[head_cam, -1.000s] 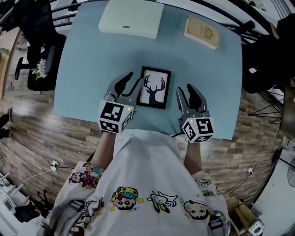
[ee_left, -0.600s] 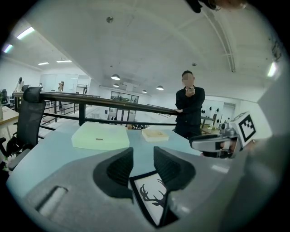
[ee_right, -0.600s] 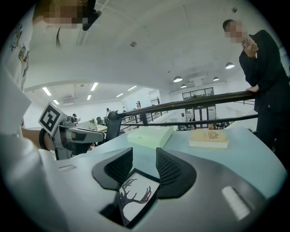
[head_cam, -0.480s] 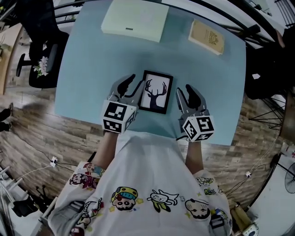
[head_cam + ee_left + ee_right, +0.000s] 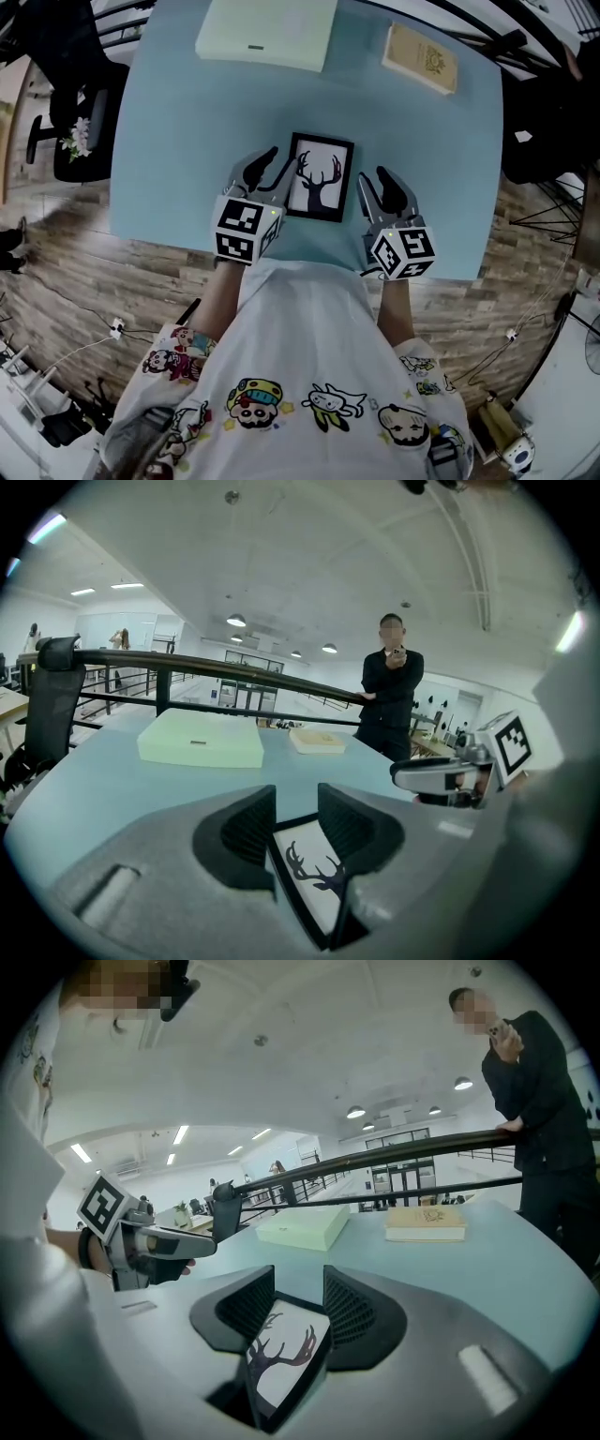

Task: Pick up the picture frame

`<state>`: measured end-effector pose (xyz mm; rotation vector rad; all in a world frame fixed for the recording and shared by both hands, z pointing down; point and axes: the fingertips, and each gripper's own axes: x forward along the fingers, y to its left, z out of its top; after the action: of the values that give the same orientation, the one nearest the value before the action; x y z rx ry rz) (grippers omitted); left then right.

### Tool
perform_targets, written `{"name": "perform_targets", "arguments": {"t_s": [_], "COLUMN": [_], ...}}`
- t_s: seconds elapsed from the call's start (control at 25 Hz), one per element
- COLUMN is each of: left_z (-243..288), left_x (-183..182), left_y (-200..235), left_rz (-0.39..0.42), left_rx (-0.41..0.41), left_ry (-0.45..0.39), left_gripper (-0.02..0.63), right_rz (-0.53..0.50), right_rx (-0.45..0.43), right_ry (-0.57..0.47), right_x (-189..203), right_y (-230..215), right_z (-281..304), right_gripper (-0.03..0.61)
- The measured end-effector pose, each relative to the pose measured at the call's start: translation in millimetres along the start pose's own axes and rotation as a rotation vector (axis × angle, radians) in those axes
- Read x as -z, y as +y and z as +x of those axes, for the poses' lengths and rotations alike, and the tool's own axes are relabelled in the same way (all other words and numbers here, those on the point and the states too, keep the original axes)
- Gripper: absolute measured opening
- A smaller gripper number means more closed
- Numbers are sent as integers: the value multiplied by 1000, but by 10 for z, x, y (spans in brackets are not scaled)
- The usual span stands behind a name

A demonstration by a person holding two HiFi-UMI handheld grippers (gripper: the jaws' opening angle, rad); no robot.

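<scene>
- So far, nothing has been lifted: the picture frame is seen flat on the surface.
- It is flanked by the left tool and right tool, both held open, empty.
- Gripping and lifting are judged outstanding.

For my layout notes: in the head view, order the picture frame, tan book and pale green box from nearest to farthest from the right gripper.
1. picture frame, just left of the right gripper.
2. tan book, far right corner.
3. pale green box, far left side.
</scene>
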<state>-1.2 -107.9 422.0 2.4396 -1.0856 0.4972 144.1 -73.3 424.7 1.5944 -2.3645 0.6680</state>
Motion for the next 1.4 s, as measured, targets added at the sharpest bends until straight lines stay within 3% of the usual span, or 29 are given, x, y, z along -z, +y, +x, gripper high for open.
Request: {"name": "perform_targets", "arguments": {"t_s": [0.88, 1.4], "left_z": [475, 665], "left_x": [988, 1393], "left_y": [90, 130], "left_rz": [-107, -149], "left_rx": [26, 21], "left_ry": [246, 331], "left_gripper": [133, 133], "right_rz": [155, 227], "right_rx": [-57, -57], "right_ry": [162, 202], "right_x": [779, 1040], "right_y": [-56, -151], "right_z": [302, 421], "right_gripper": [189, 189]}}
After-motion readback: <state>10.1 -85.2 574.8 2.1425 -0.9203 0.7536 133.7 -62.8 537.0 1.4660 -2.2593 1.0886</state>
